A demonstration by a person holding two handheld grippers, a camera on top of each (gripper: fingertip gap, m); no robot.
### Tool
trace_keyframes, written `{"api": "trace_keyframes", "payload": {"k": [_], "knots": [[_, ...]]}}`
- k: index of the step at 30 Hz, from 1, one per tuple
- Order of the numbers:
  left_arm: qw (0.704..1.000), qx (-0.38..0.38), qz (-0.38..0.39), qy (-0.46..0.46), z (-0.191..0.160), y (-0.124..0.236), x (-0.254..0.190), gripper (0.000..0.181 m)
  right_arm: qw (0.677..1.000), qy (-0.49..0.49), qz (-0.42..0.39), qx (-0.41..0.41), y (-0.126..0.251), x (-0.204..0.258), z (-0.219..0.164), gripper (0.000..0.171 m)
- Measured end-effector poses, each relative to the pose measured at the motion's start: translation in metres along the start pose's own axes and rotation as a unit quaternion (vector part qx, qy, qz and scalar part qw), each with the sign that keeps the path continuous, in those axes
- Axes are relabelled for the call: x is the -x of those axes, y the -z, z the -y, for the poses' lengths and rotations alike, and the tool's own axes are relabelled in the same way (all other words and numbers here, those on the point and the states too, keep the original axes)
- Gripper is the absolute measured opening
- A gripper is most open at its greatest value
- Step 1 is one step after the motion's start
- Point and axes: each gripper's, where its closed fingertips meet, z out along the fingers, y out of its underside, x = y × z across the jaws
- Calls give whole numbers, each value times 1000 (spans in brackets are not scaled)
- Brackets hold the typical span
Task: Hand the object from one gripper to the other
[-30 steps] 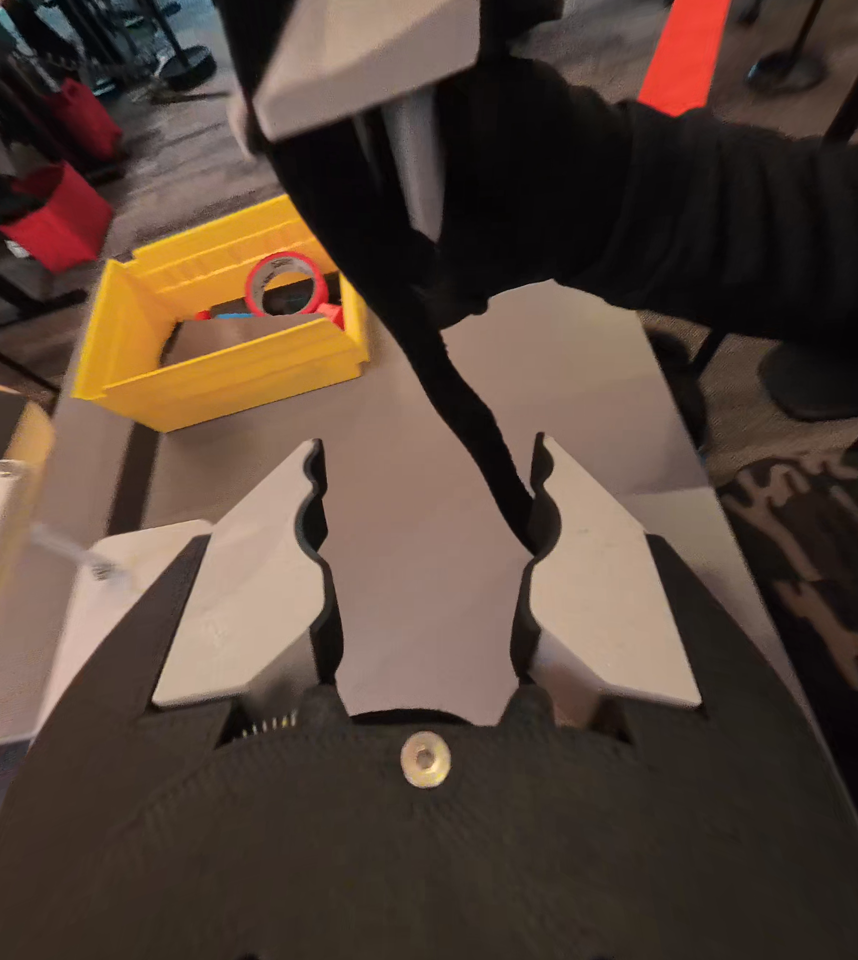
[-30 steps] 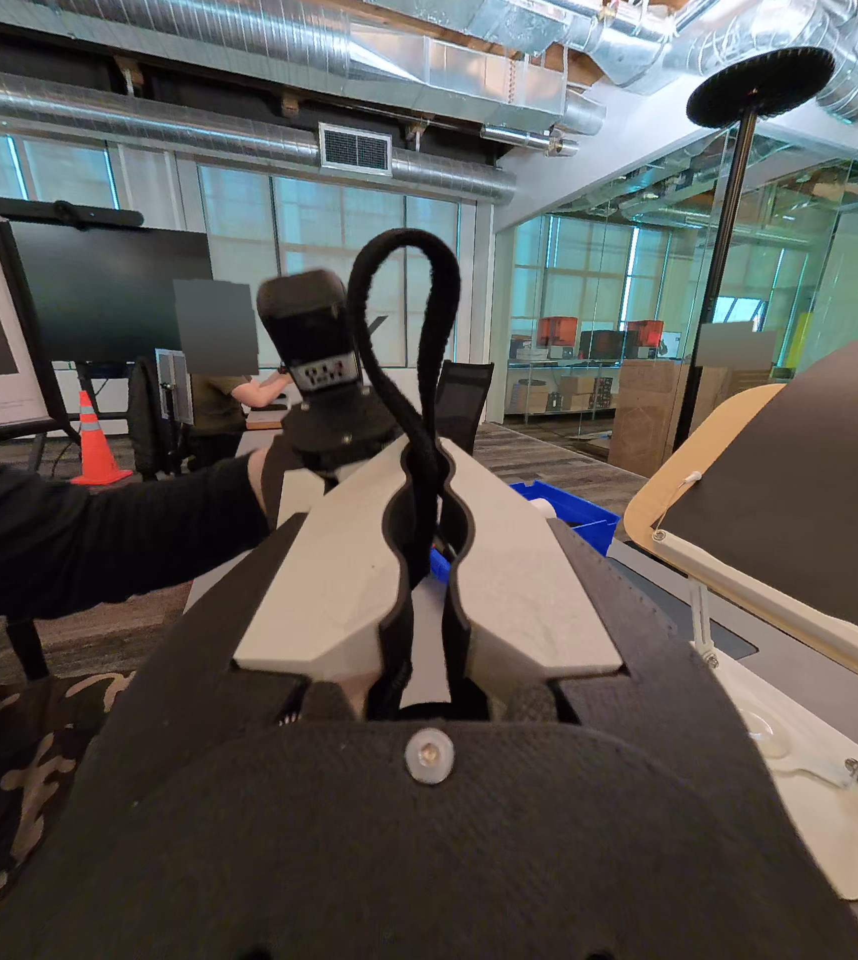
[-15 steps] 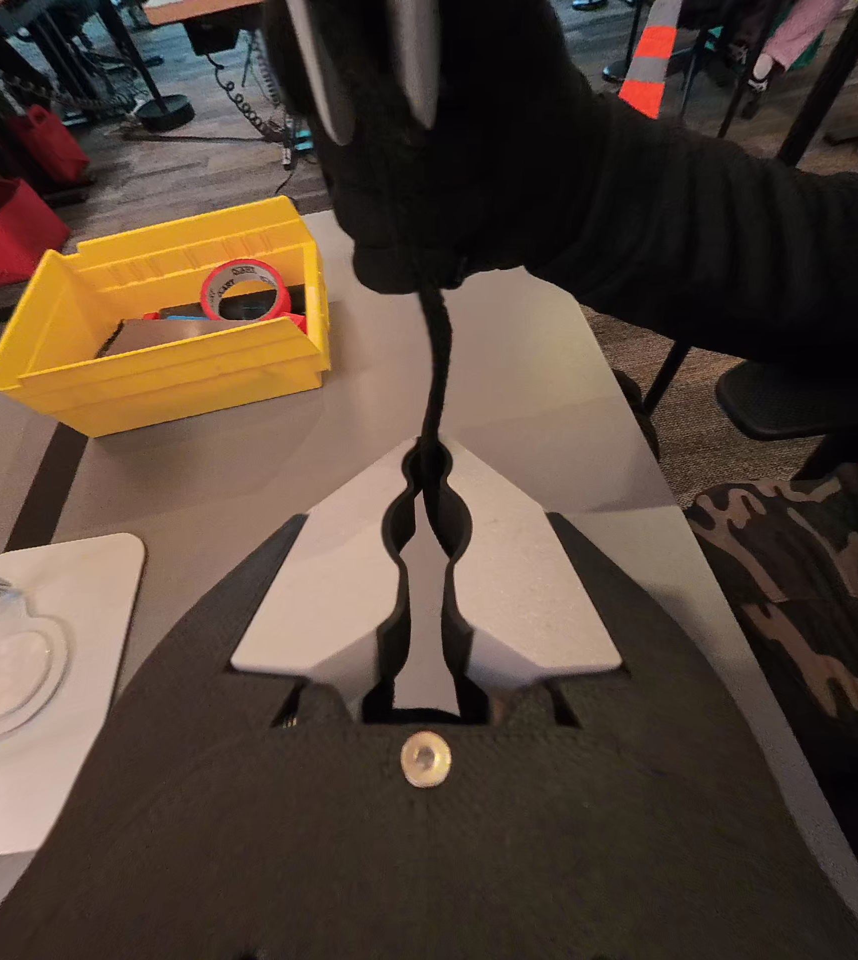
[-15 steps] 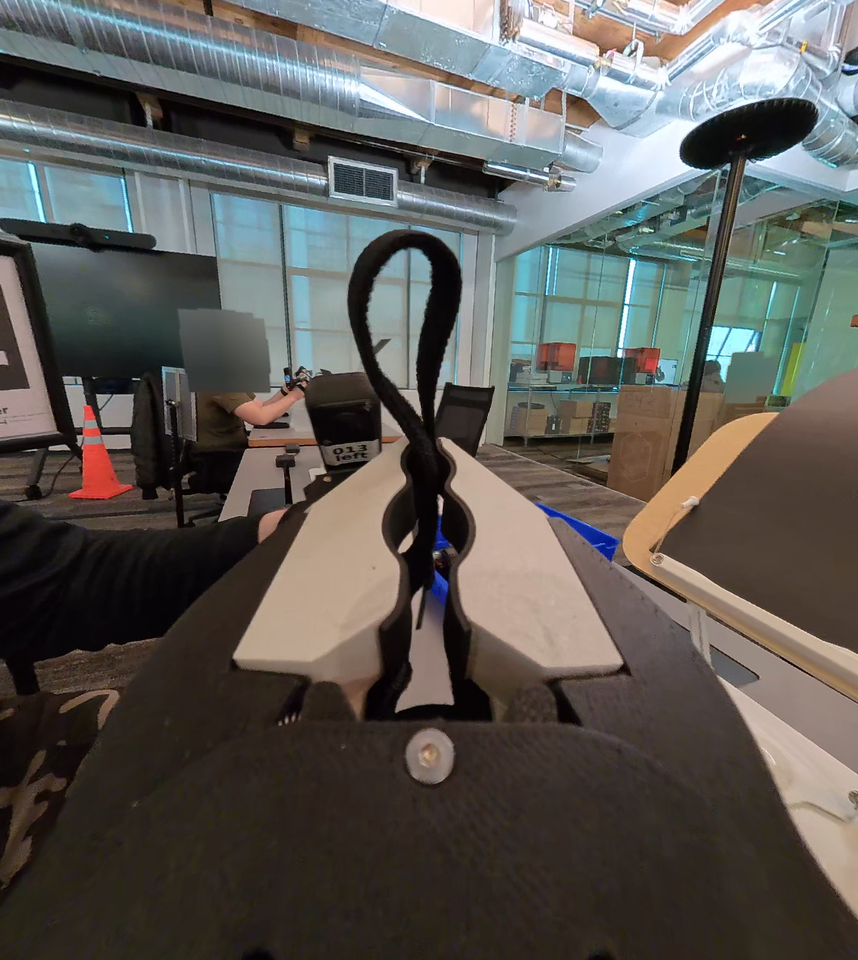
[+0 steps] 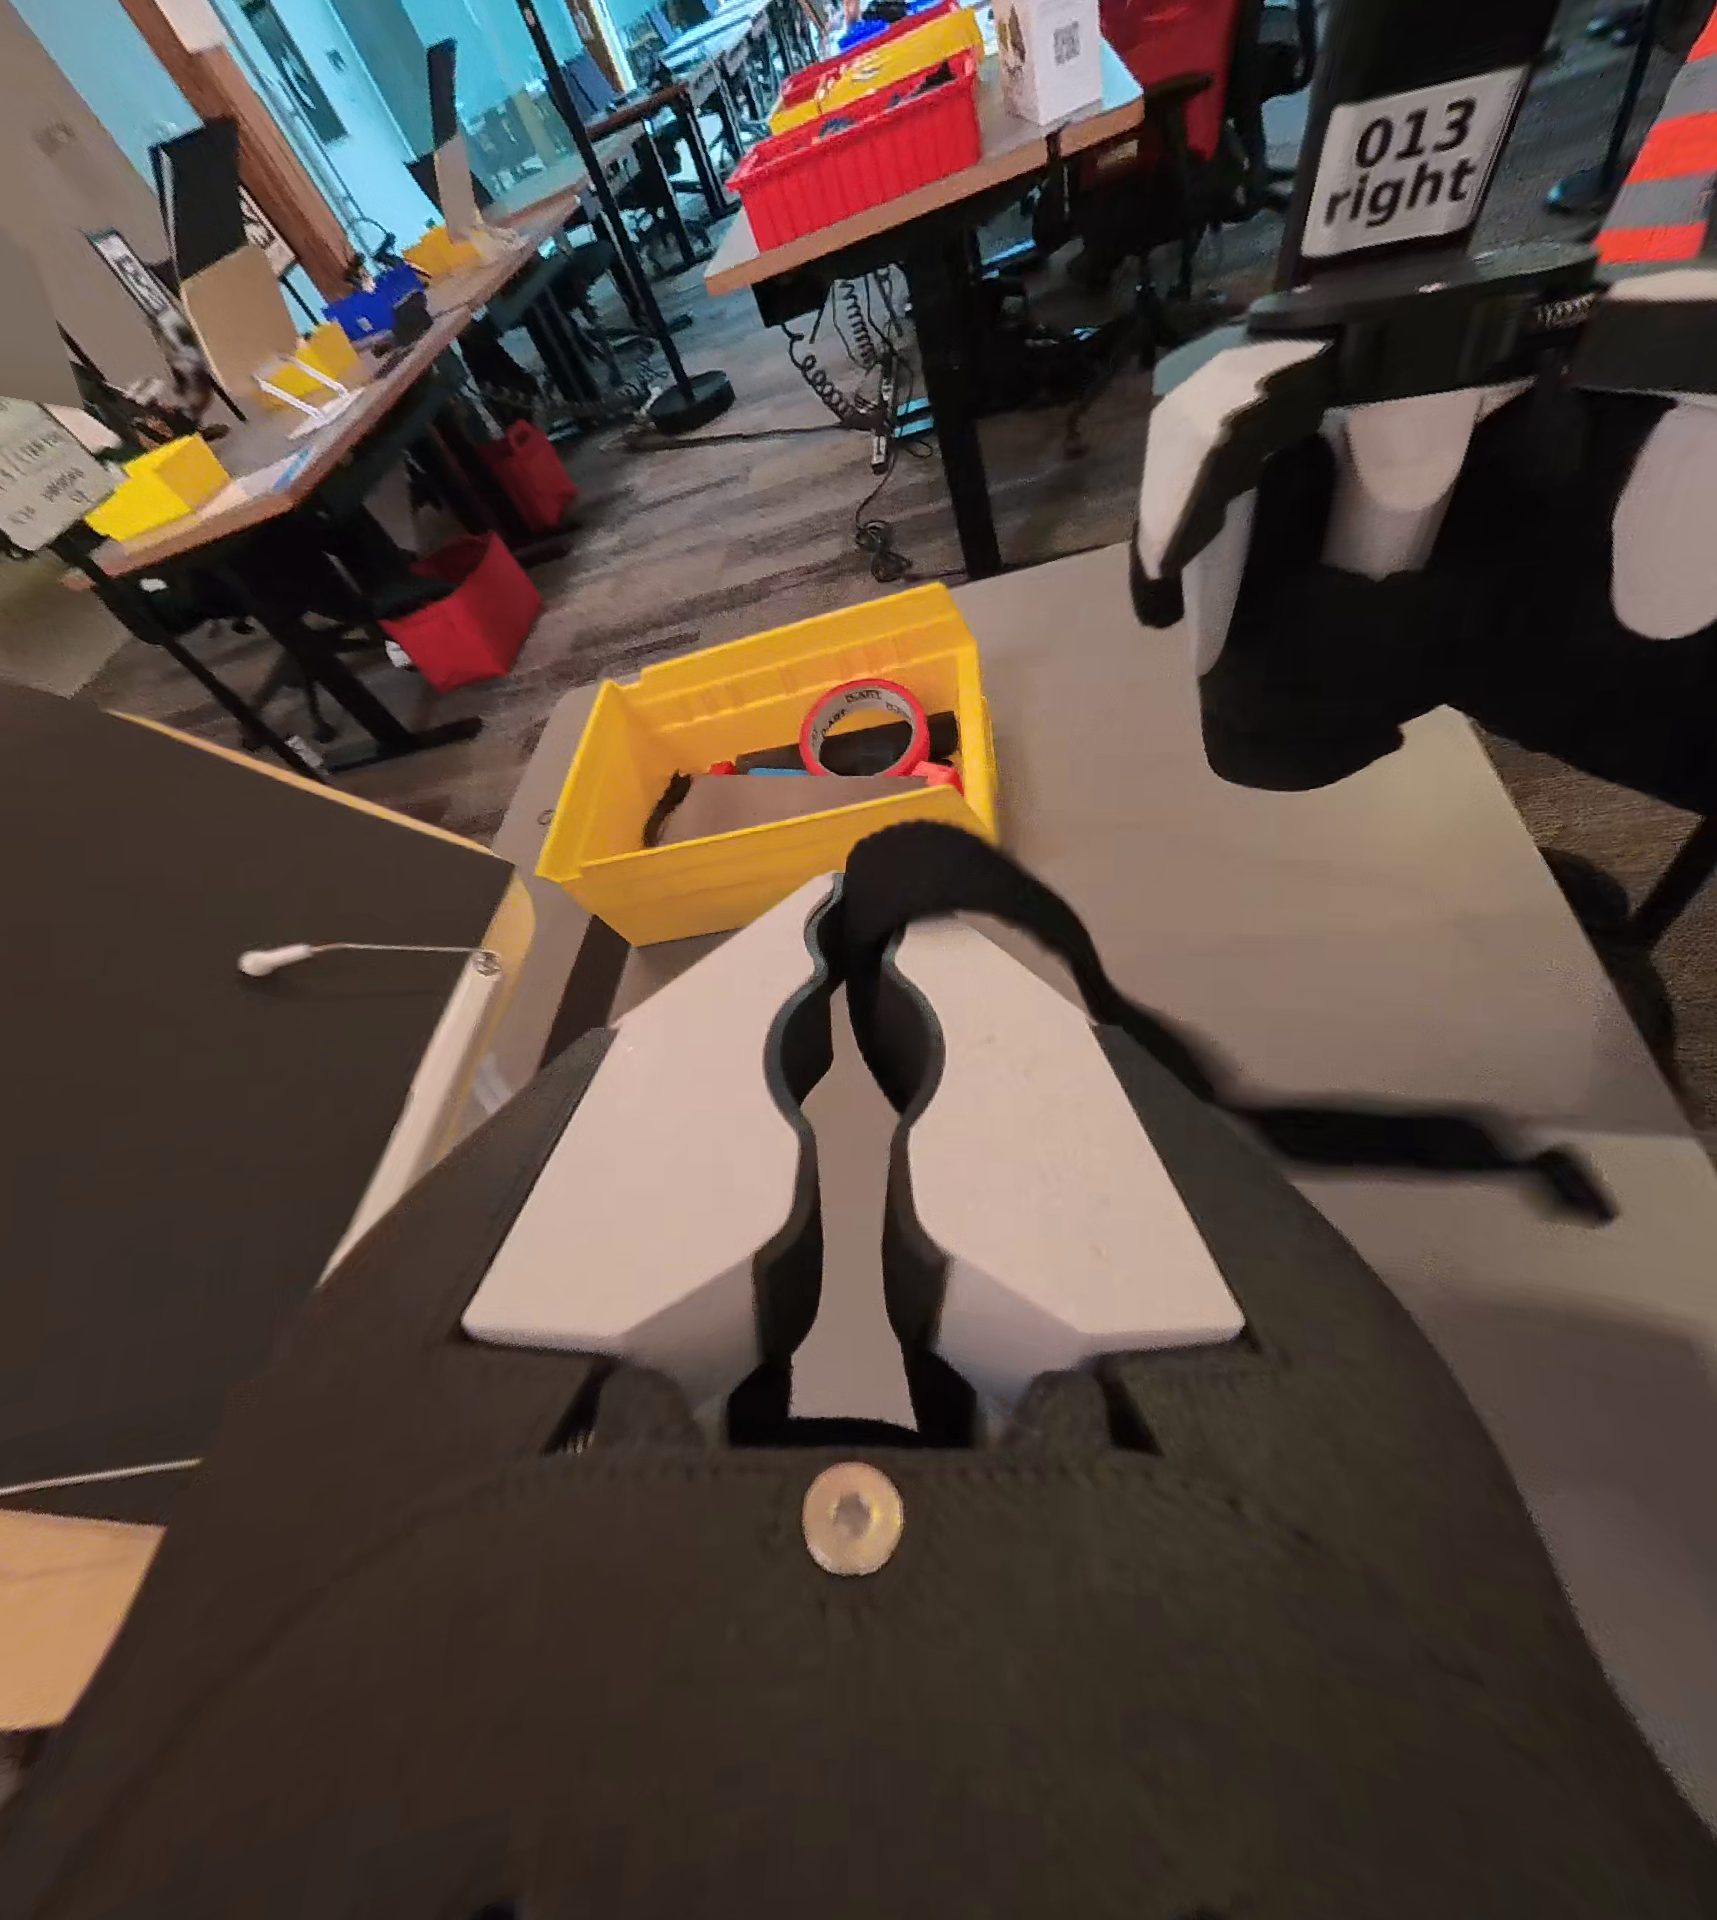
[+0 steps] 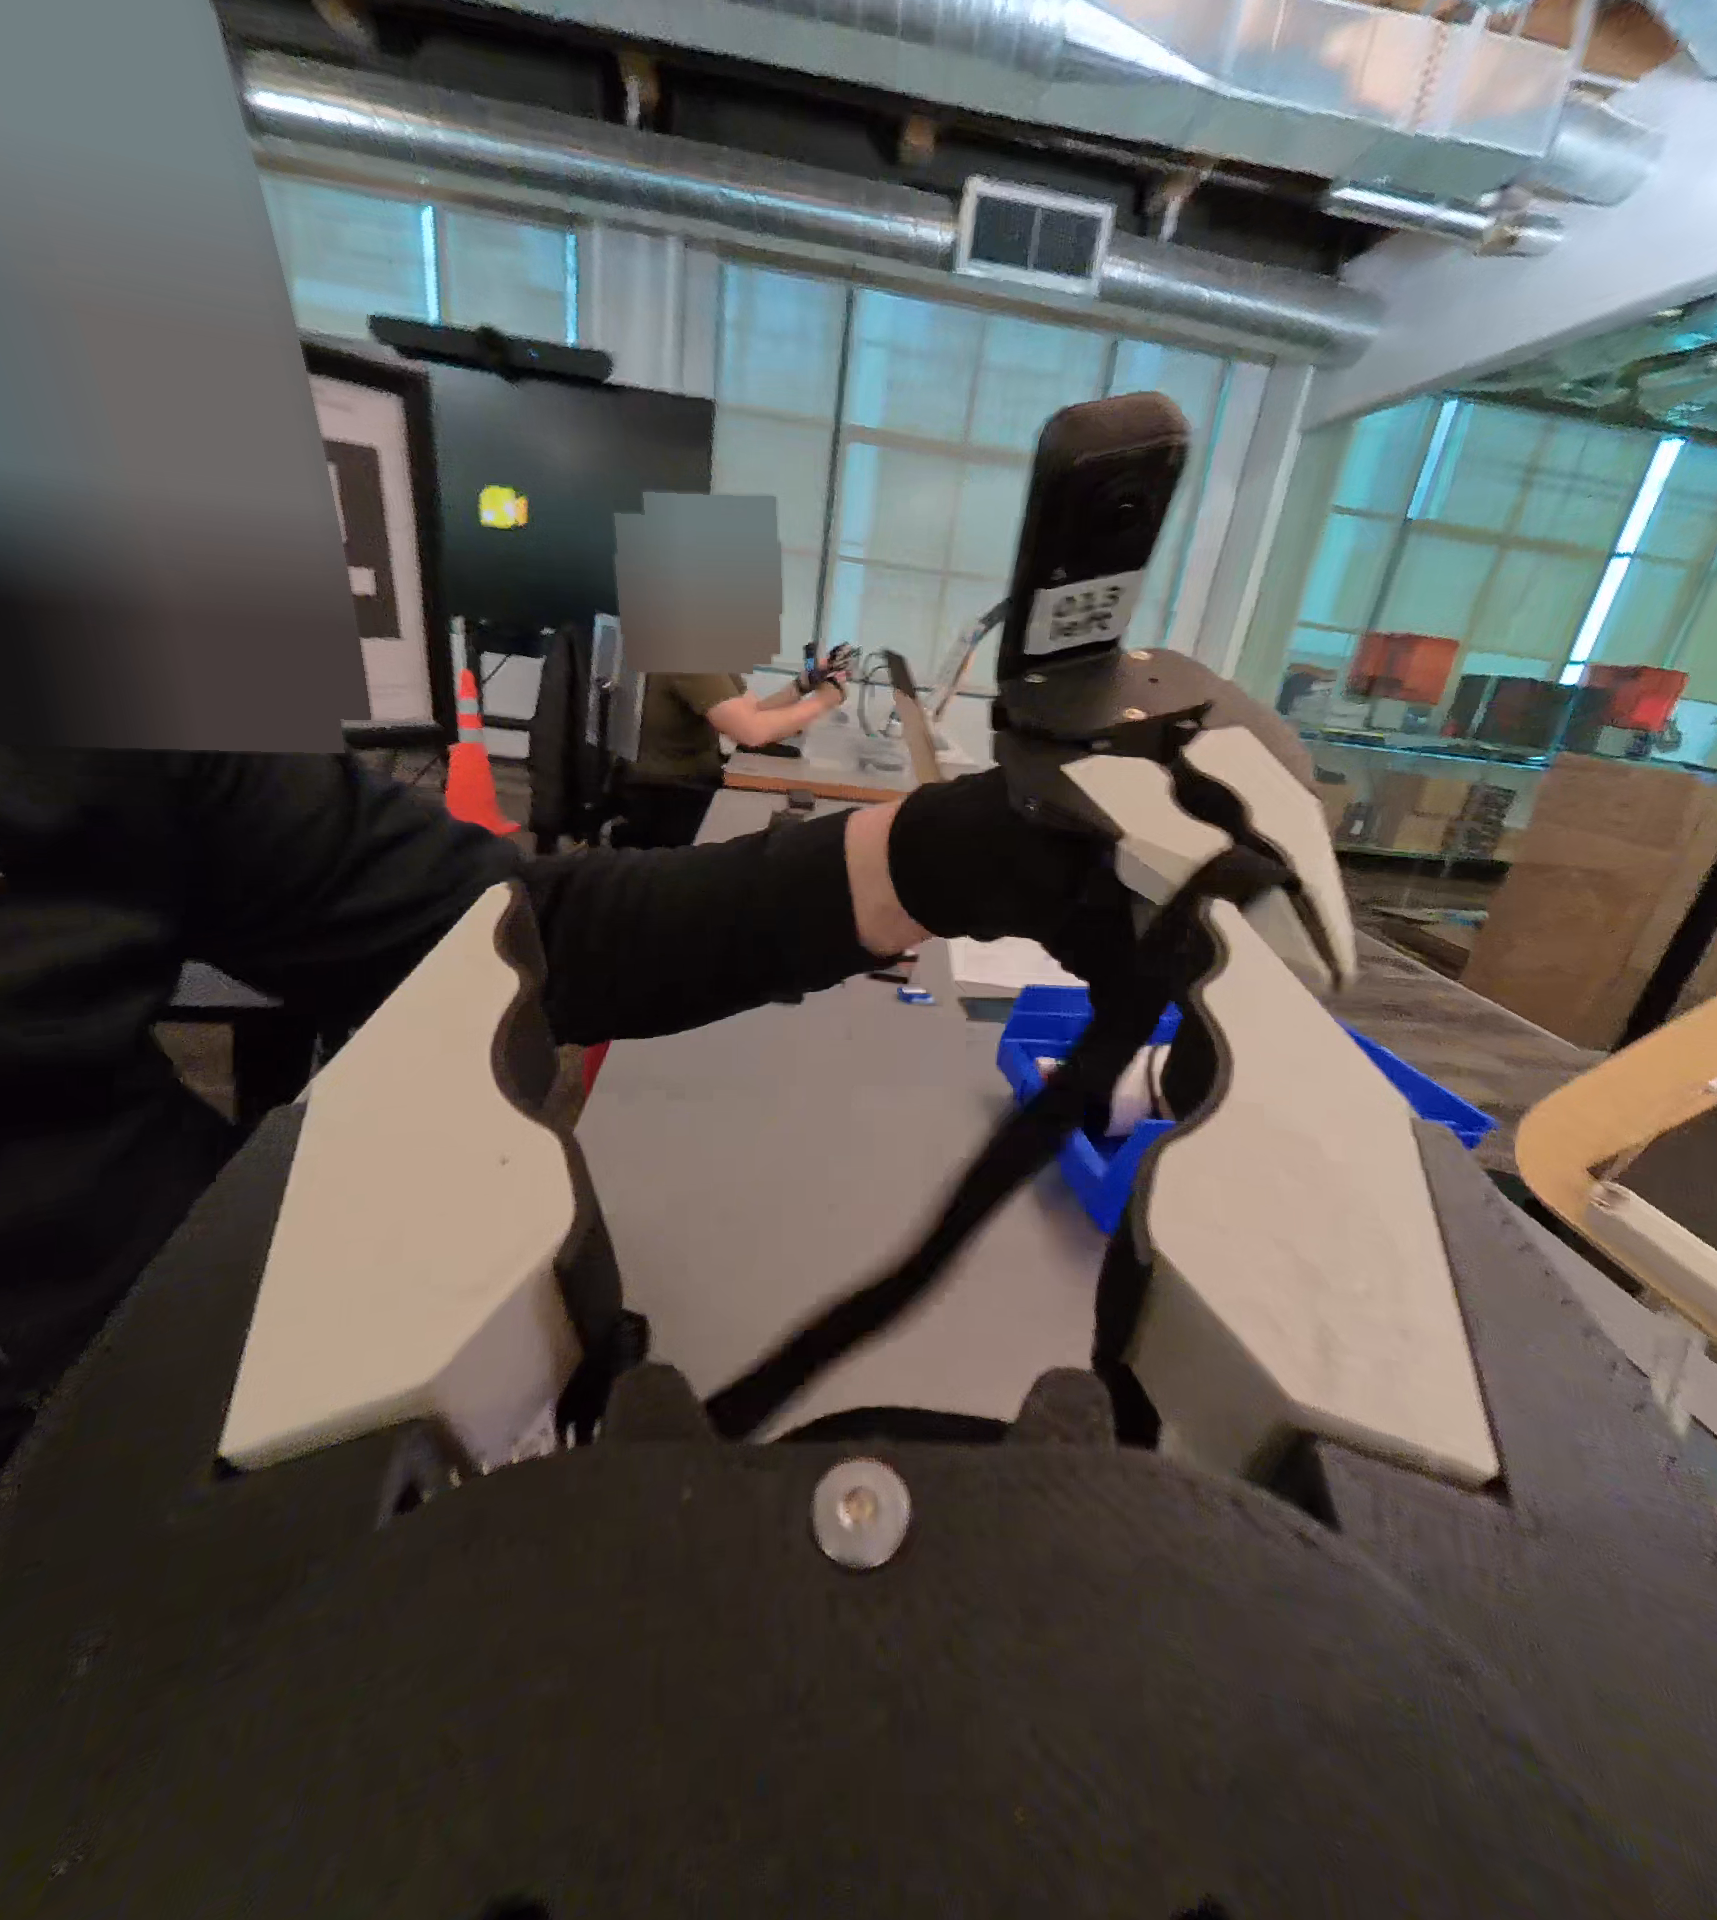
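Left gripper [image 5: 854,935]: clenched on the black strap [image 5: 979,914], held at the fingertips. Strap loops up over the tips, drapes across the right finger [image 5: 1041,1122] and trails off to the right of it, blurred, free end above the grey table [image 5: 1301,935]. Same grip seen from the right wrist view: left gripper [image 6: 1259,883] pinched on the strap [image 6: 937,1257], which hangs down from the tips and runs slanting toward the camera.

Right gripper [image 6: 854,1039]: released, fingers spread wide, nothing clamped. Strap passes through the gap between the fingers without being squeezed; contact with the right finger [image 6: 1280,1195] cannot be told. In the left wrist view, right gripper [image 5: 1280,499] sits high and to the right, beyond the fingertips, well apart from the strap, held by a gloved hand [image 5: 1519,623].

Containers:
- Yellow bin [image 5: 729,883], on the table straight ahead of the left fingertips, partly hidden by them. Contents: red tape roll [image 5: 864,727] standing against the far wall, a flat grey-brown card [image 5: 781,816] lying across the near part, small dark, blue and red items behind it, too small to identify.
- Blue bin [image 6: 1093,1153], on the table ahead of the right gripper, just inside its right finger, partly covered by finger and strap. Contents: one white object [image 6: 1134,1091], kind not clear.

Black board with tan edge [image 5: 158,1039] left of the left gripper.
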Motion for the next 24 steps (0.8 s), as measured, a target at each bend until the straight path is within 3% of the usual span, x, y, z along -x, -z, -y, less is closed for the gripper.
{"api": "trace_keyframes", "payload": {"k": [5, 9, 13, 16, 17, 18, 22, 23, 24], "knots": [[1000, 0, 2, -27, 23, -1, -3, 0, 997, -5, -61, 53, -4, -25, -22, 119], [999, -8, -39, -35, 38, -8, -24, 0, 991, -1, -115, 64, -21, -50, -36, 111], [996, -5, -82, -41, 40, -19, -46, 0, 991, -5, -126, 42, -32, -59, -40, 80], [993, -15, -110, -37, 42, -23, -58, 0, 993, -4, -106, 58, -36, -55, -52, 34], [992, -20, -116, -35, 42, -24, -61, 0, 992, 4, -110, 56, -35, -56, -52, 8], [992, -24, -119, -33, 43, -23, -61, 0, 993, 4, -107, 52, -34, -56, -51, 0], [992, -25, -126, -19, 43, -23, -59, 0, 993, -5, -108, 48, -30, -58, -51, 0], [992, -15, -126, -16, 40, -24, -58, 5, 992, -7, -115, 45, -29, -61, -50, 0], [993, -2, -122, -12, 37, -24, -56, 26, 992, -11, -117, 37, -27, -63, -48, 0]]}}
